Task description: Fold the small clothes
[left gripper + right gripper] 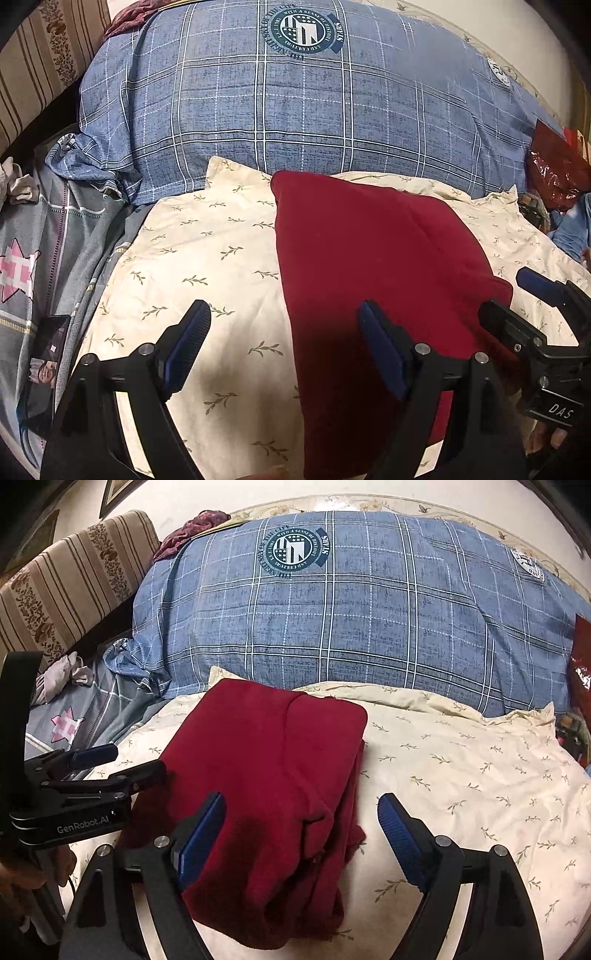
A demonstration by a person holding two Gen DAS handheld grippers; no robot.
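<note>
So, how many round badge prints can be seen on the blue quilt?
2. One badge is near the top middle of the quilt; the other badge is at its far right, partly cut off. More may be hidden.

Materials and surface finishes on the bed.

We see a dark red garment (pixel 258 775) of soft, matt, slightly napped cloth on a cream sheet (pixel 461 768) of smooth matt fabric printed with sprigs. We note the blue plaid pillow (pixel 351 609) in matt woven-look cloth. The left gripper (pixel 284 343) and right gripper (pixel 301 834) show matt black plastic-like bodies, bare metal pins and ribbed blue pads (pixel 400 834). The red bag (pixel 557 173) looks glossy and crinkled.
</note>
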